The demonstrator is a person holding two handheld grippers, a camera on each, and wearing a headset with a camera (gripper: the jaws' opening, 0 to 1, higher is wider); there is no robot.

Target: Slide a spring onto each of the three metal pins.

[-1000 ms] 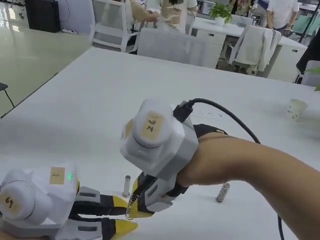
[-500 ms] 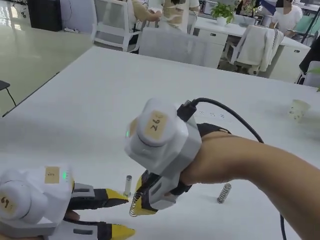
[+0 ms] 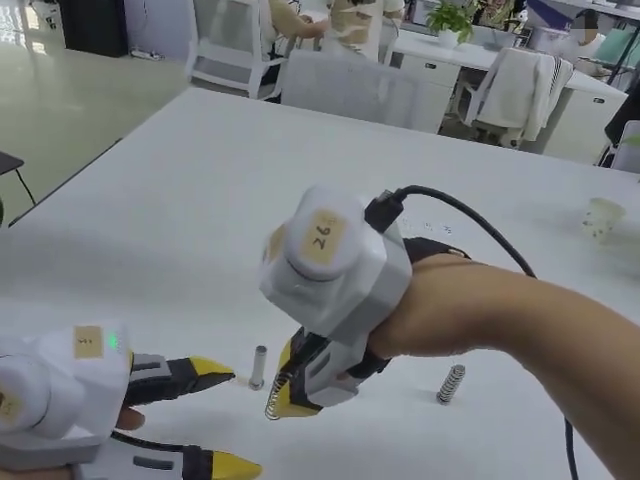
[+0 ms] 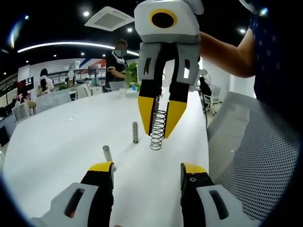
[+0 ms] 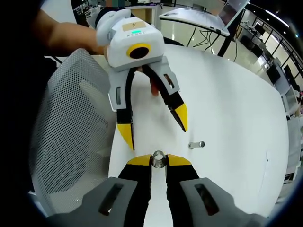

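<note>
Head view: right tongs [image 3: 287,403] pinch a spring [image 3: 274,392] beside a pin [image 3: 259,366]; left tongs [image 3: 236,420] gape wide.

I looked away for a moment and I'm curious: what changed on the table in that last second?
The left gripper drew back from the spring, and its jaws opened wider. The right gripper stays shut on the spring beside the bare pin. The other spring still stands farther right.
</note>
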